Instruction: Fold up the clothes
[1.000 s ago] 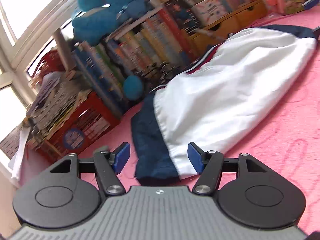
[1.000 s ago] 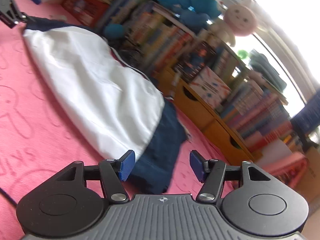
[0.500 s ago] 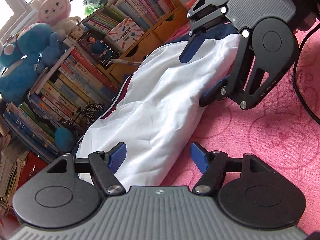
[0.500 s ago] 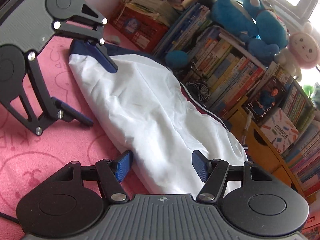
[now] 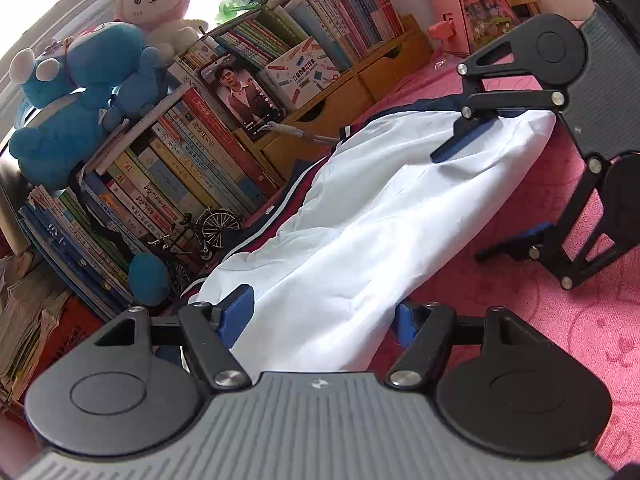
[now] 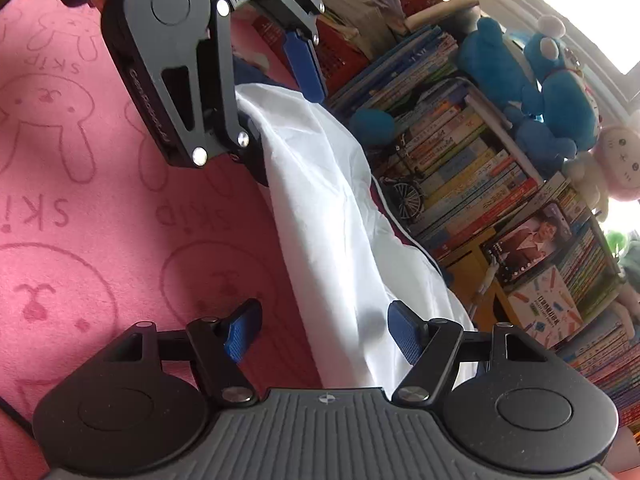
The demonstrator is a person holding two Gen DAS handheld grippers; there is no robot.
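A white garment with navy and dark red trim (image 5: 372,220) lies in a long strip on the pink bunny-print mat (image 5: 560,320); it also shows in the right wrist view (image 6: 340,220). My left gripper (image 5: 324,312) is open, its jaws straddling one end of the garment. My right gripper (image 6: 324,330) is open, its jaws straddling the other end. Each gripper shows in the other's view, the right one (image 5: 492,196) and the left one (image 6: 280,108), both with one jaw above the cloth and one at mat level.
Rows of books (image 5: 168,176) stand along the mat's far edge, with blue and pink plush toys (image 5: 80,92) on top, a small model bicycle (image 5: 204,232), a phone (image 5: 240,96) and wooden drawers (image 5: 340,96). A red crate with papers (image 5: 48,320) stands at the left.
Both grippers have closed in on the garment's two ends and now straddle the cloth. Each looms larger in the other's view. Both stay open.
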